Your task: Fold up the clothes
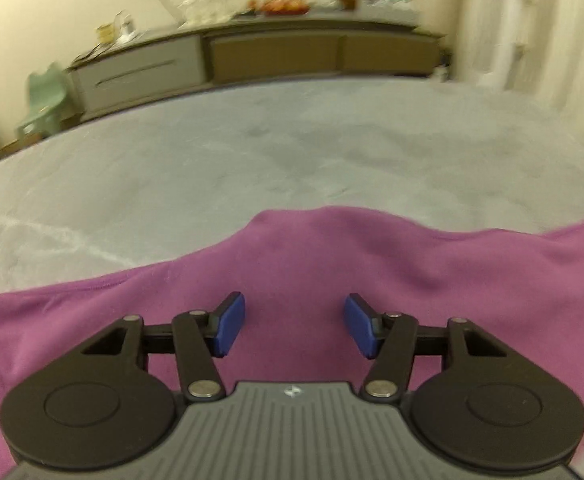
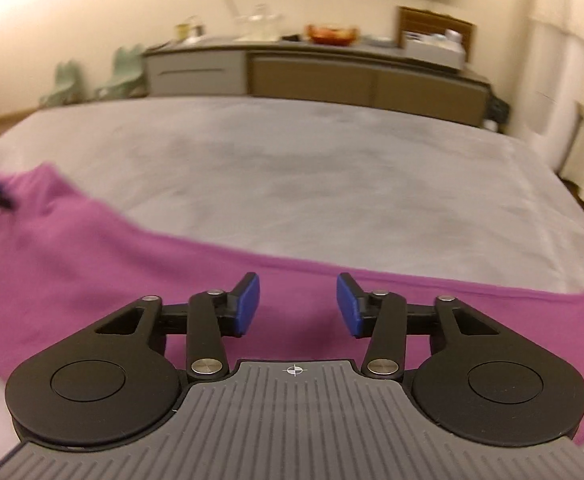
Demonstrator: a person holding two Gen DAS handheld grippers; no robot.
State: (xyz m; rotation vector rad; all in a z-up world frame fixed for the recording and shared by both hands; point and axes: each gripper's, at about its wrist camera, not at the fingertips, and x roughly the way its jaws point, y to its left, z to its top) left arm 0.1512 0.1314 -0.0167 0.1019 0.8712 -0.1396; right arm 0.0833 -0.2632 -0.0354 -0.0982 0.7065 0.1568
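1. My left claw (image 1: pixel 294 326) is spread wide, blue pads (image 1: pixel 231 325) apart with nothing between them.
2. My right claw (image 2: pixel 297 306) is the same: fingers apart, empty.
3. The purple garment (image 1: pixel 331 256) lies flat on the grey bed (image 1: pixel 252 152), directly under and just ahead of both claws. I can't tell whether either claw touches the fabric.
4. In the right wrist view the garment (image 2: pixel 92 248) runs from far left across to the right of the claw, its far edge just beyond the pads (image 2: pixel 248 304).
5. Bare bed (image 2: pixel 331 180) fills the space ahead of the claw.
6. A long sideboard (image 2: pixel 331 76) stands well beyond the bed, against the wall. Both views are blurred.
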